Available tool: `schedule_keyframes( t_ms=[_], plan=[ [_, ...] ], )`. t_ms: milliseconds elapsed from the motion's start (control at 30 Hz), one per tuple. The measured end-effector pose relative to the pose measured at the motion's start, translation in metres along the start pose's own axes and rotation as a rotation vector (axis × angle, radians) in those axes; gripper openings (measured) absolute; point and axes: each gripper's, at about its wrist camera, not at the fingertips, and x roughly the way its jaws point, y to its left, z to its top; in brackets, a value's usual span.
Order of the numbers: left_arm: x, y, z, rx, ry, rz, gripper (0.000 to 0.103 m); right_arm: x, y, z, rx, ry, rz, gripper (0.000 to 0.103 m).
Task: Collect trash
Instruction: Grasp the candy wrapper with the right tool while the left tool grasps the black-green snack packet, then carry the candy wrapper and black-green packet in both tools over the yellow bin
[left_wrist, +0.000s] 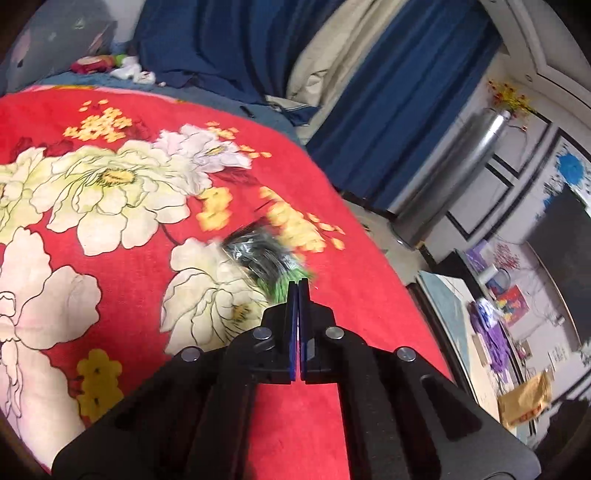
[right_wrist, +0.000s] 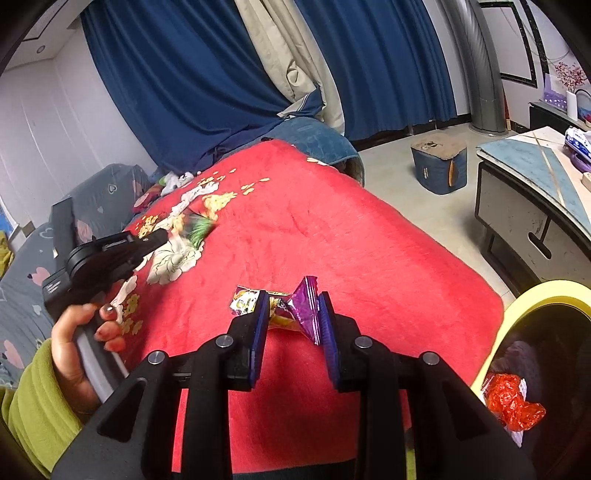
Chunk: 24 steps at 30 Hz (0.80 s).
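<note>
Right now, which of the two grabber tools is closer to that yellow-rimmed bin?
The right gripper. It holds a purple wrapper right beside the yellow-rimmed bin; the left gripper, pinching a green-and-black wrapper, is farther off across the red blanket.

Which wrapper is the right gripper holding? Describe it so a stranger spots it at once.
Start at the red floral blanket and go to its near end, beside the yellow-rimmed bin. The right gripper is clamped on a purple and yellow snack wrapper. The only other wrapper held is green and black.
</note>
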Motion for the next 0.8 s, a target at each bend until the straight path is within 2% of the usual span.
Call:
schedule_keyframes(
  t_ms=[133,200,267,300,433,533,700,733,767,800],
  plan=[
    [-0.002,-0.011,-0.005,0.046,0.017,-0.004,0.0,-0.007,-0.005,0.0,0.008,-0.004,-0.008,0.026],
    [0.004,-0.014,-0.002,0.057,0.034,0.024,0.003,-0.012,-0.005,0.001,0.011,-0.014,-0.011,0.026],
    [0.011,-0.012,0.003,0.052,0.041,0.051,0.038,-0.018,-0.004,0.002,0.007,-0.024,-0.015,0.026],
    [0.015,-0.009,0.006,0.048,0.037,0.064,0.044,-0.022,-0.004,0.003,0.006,-0.031,-0.016,0.026],
    [0.042,0.002,0.021,0.046,0.092,0.139,0.05,-0.041,-0.005,0.006,0.008,-0.065,-0.014,0.026],
    [0.064,0.007,0.028,0.066,0.133,0.188,0.051,-0.058,-0.007,0.009,0.015,-0.092,-0.015,0.026],
    [0.087,0.002,0.032,0.119,0.154,0.234,0.052,-0.088,-0.016,0.011,0.03,-0.138,-0.032,0.026],
    [0.09,-0.001,0.033,0.132,0.154,0.24,0.045,-0.093,-0.019,0.011,0.034,-0.145,-0.036,0.026],
    [0.093,-0.006,0.032,0.157,0.154,0.243,0.024,-0.101,-0.023,0.01,0.045,-0.154,-0.042,0.026],
    [0.094,-0.01,0.031,0.18,0.15,0.256,0.021,-0.105,-0.026,0.01,0.05,-0.159,-0.046,0.026]
  ],
)
